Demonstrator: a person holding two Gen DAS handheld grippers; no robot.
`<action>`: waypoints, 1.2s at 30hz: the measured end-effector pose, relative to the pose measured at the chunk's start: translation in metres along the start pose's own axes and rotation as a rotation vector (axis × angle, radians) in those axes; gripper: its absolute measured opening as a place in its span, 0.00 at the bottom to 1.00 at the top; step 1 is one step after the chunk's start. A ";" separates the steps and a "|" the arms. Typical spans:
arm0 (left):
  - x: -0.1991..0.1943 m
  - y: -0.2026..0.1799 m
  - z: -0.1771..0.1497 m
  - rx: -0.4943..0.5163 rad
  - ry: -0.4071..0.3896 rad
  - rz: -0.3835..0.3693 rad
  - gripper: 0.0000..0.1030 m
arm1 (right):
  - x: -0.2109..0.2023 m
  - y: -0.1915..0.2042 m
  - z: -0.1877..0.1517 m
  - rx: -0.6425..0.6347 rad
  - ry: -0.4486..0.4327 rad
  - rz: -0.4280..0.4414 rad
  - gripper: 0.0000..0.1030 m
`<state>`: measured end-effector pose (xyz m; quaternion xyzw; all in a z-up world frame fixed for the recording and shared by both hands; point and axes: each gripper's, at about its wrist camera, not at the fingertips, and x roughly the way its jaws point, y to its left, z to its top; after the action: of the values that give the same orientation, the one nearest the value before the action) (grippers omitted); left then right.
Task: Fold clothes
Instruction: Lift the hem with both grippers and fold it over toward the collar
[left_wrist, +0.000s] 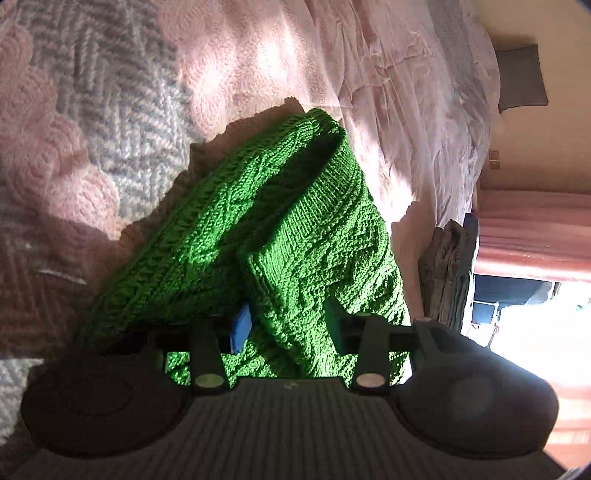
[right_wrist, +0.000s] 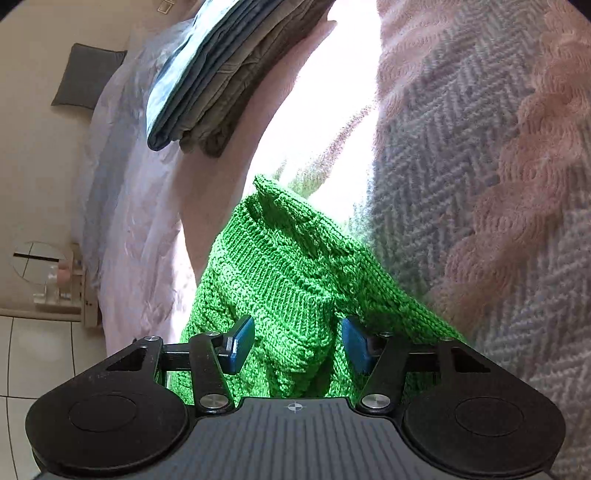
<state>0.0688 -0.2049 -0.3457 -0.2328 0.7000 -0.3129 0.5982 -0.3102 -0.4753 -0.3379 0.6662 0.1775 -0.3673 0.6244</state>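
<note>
A bright green cable-knit sweater (left_wrist: 295, 229) lies bunched in thick folds on the bed, its ribbed hem turned up. My left gripper (left_wrist: 288, 328) sits low over its near edge. A ridge of green knit lies between the blue pads (left_wrist: 241, 328), which stand apart. In the right wrist view the same sweater (right_wrist: 288, 266) fills the centre. My right gripper (right_wrist: 297, 343) straddles a raised fold of it, and a dark gap shows beside the right pad (right_wrist: 354, 343). Both grippers are open around the fabric.
The sweater rests on a grey herringbone blanket with pink cable bands (right_wrist: 461, 147) and a pale pink cover (left_wrist: 388, 92). A stack of folded grey-blue clothes (right_wrist: 214, 74) sits farther along the bed. Beyond are a grey pillow (right_wrist: 88, 74), a bedside stand with a round mirror (right_wrist: 37, 262) and a pink curtain (left_wrist: 535, 229).
</note>
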 end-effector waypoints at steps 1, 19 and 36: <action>0.001 0.000 0.001 0.000 -0.002 -0.003 0.17 | 0.005 -0.002 0.002 0.015 0.008 -0.002 0.31; -0.121 0.047 -0.094 0.207 -0.050 0.067 0.06 | -0.114 -0.058 -0.063 -0.082 0.075 -0.049 0.06; -0.146 0.051 -0.131 0.316 -0.078 0.078 0.06 | -0.152 -0.079 -0.077 -0.088 0.089 -0.008 0.06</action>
<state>-0.0318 -0.0463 -0.2690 -0.1205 0.6270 -0.3864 0.6656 -0.4454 -0.3547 -0.2890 0.6531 0.2237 -0.3314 0.6431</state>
